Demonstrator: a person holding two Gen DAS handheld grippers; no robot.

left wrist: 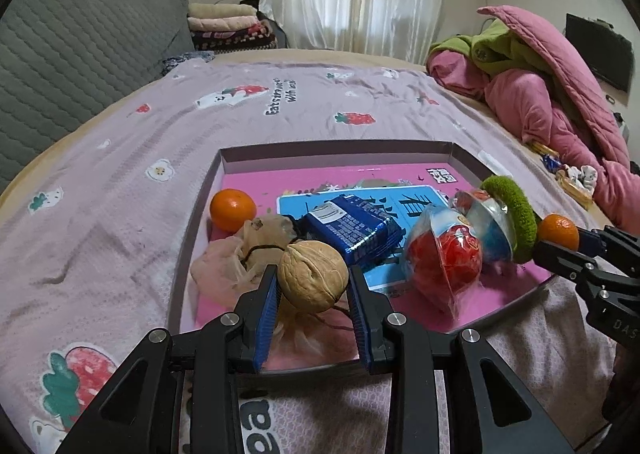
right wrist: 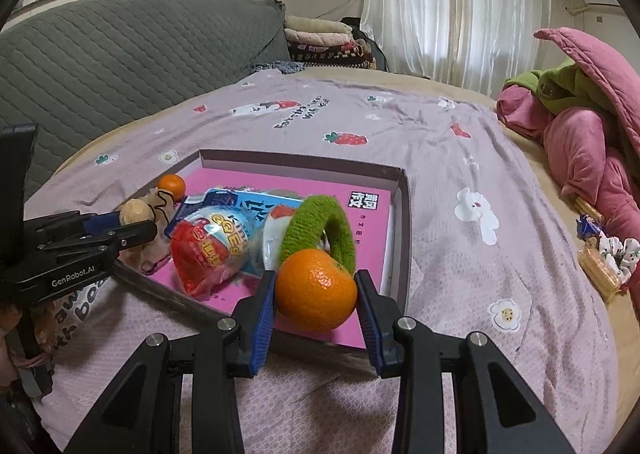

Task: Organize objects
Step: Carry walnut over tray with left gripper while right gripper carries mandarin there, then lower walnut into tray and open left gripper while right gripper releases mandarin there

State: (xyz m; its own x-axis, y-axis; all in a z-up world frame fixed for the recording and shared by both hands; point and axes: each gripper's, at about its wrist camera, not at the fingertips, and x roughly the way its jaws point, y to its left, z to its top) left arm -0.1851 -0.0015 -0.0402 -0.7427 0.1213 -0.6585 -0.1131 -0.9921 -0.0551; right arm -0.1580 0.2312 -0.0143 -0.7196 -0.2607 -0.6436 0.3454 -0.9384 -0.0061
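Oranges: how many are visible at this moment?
2. One orange is clamped in the right tool at the tray's near edge; the other orange lies in the tray's far-left corner. Others could be hidden beneath the packets.

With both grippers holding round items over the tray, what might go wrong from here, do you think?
1. The walnut is round and hard between the left gripper pads, so it may slip and roll.
2. The tangerine in the right gripper hangs near the tray's front rim; released there, it might roll onto the bedsheet.
3. It could knock the green hair tie.
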